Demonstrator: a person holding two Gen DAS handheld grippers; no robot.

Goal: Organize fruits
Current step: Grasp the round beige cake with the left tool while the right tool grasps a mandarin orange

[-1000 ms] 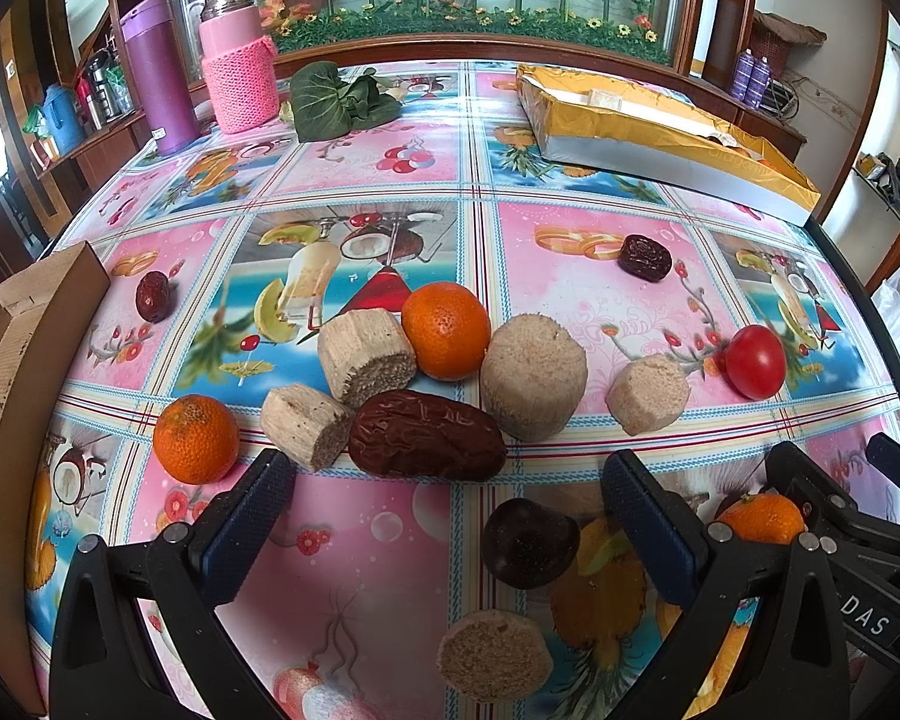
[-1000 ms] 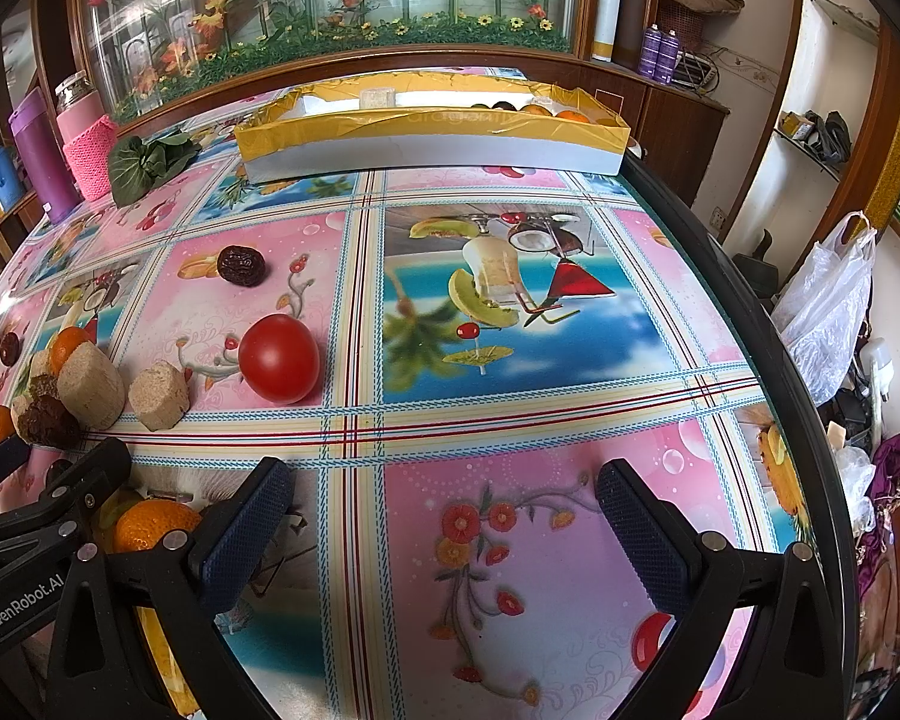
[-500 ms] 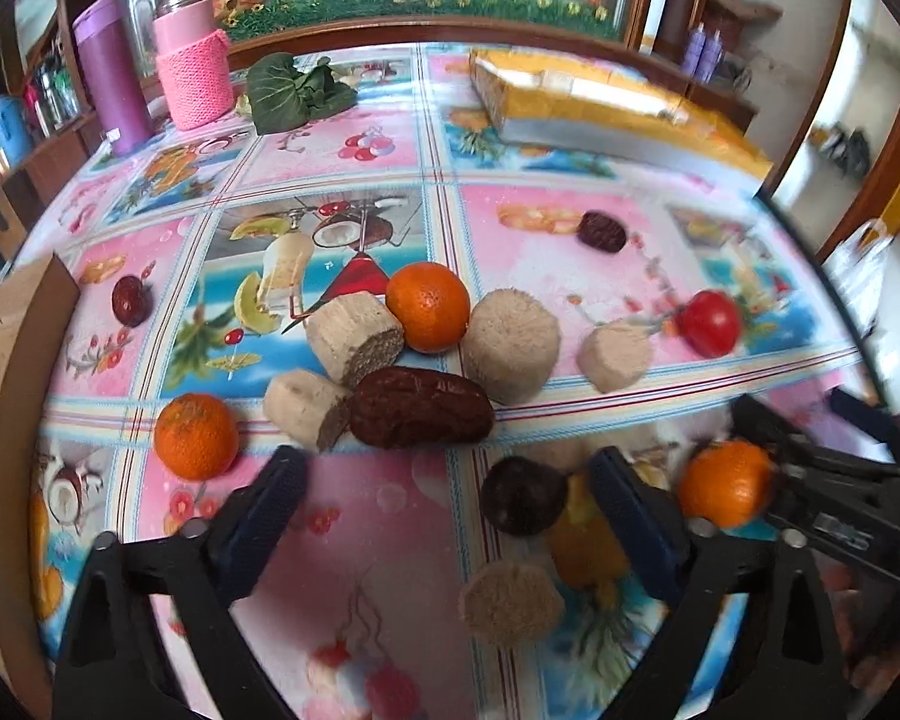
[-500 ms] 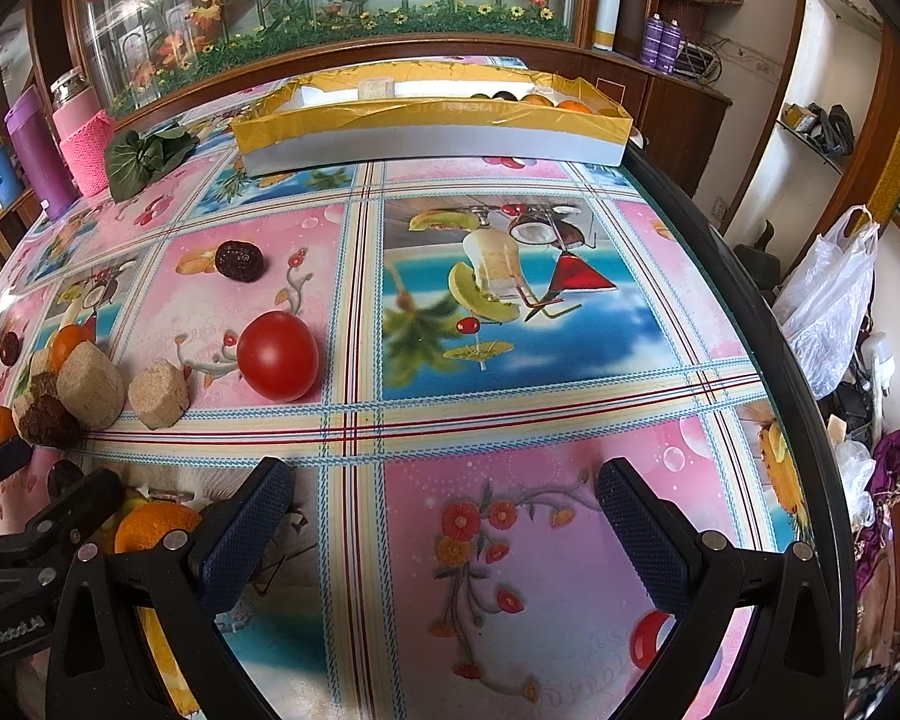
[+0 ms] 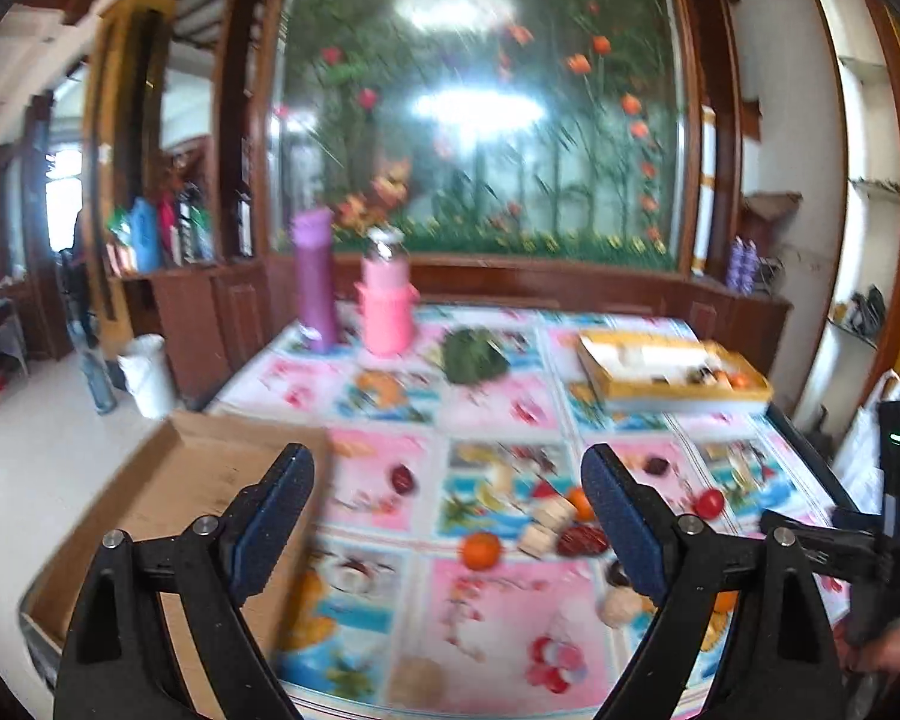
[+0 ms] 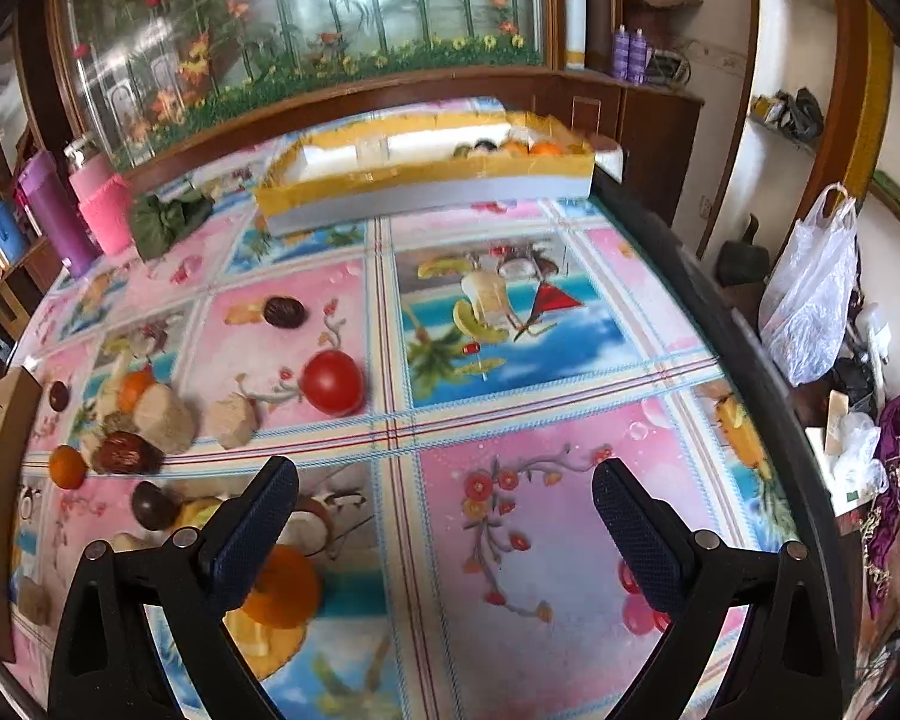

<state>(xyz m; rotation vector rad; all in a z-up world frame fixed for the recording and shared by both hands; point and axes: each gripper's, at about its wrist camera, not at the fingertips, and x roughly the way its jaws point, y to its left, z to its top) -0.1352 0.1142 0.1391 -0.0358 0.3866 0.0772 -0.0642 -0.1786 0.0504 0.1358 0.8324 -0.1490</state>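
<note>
Fruits lie loose on the patterned tablecloth. In the right wrist view a red tomato sits mid-table, a dark date beyond it, and a cluster of tan chunks, a brown date and oranges at the left. An orange lies just behind my left finger. My right gripper is open and empty above the cloth. My left gripper is open and empty, raised high; the same cluster shows small below it.
A yellow-edged tray holding some fruit stands at the far side. A cardboard box sits at the table's left edge. Purple and pink flasks and a green leaf bundle stand at the back. A plastic bag hangs beyond the right edge.
My left gripper has lifted up and pulled back to the left, so the fruit cluster looks far smaller. My right gripper has risen slightly. Both stay open.
</note>
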